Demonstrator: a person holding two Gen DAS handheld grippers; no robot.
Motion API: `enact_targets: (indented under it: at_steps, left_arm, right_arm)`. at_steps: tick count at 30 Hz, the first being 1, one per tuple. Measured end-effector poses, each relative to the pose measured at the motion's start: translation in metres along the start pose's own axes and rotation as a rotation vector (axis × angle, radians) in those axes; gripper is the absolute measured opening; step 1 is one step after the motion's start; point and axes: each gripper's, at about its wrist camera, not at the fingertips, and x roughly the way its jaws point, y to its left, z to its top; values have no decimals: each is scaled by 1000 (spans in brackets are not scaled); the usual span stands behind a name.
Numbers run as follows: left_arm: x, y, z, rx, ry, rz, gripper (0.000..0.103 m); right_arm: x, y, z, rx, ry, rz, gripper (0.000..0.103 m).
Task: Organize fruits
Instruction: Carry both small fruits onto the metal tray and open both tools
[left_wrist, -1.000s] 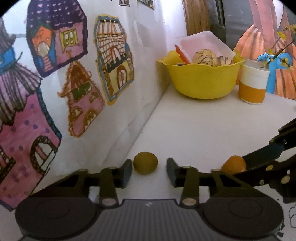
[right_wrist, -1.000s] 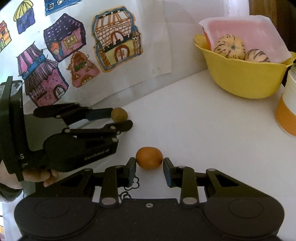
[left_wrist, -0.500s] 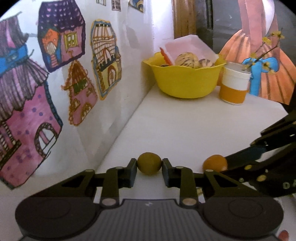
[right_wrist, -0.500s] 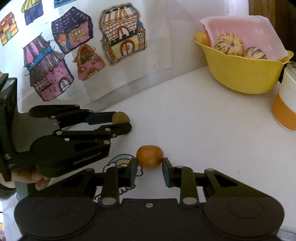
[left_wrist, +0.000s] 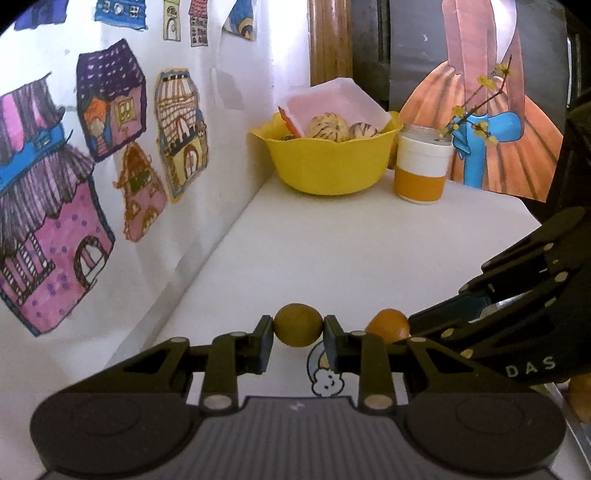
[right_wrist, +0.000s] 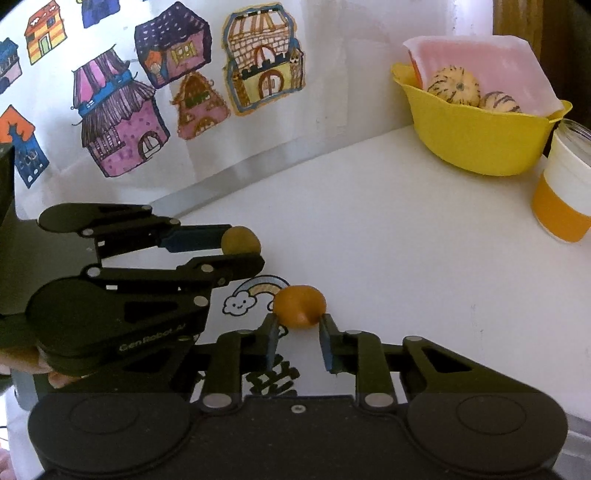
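My left gripper is shut on a small olive-yellow fruit, held just above the white table. My right gripper is shut on a small orange fruit, pinched at the fingertips over a rainbow-and-cloud sticker. The two grippers sit side by side: the right gripper with the orange fruit shows in the left wrist view, and the left gripper with the olive fruit in the right wrist view. A yellow bowl at the far end holds striped round fruits.
An orange-and-white cup stands right of the bowl. A wall with paper house drawings runs along the table's left side. A white-pink tray leans in the bowl. A hand holds the left gripper.
The left gripper's fingers have closed on the olive fruit. Both grippers have risen and drawn back with their fruits, uncovering the rainbow sticker.
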Motion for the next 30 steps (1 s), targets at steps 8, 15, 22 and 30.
enact_targets:
  at_steps: [8,15,22,30]
  left_arm:
    - [-1,10,-12,-22,26,7,32]
    - [-8,20,-13,-46,20,16,32]
    - [-17,17,-10,-48,8,1,32]
    - [-30,-9,-6,-26,-6,-53,32]
  right_arm:
    - [12,-3,4,44,-9,-7,35]
    - [19,1,12,28,2,-36,32]
    - [4,1,7,33,-13,-36,32]
    - [-46,-5,-20,71,-70,-48,32]
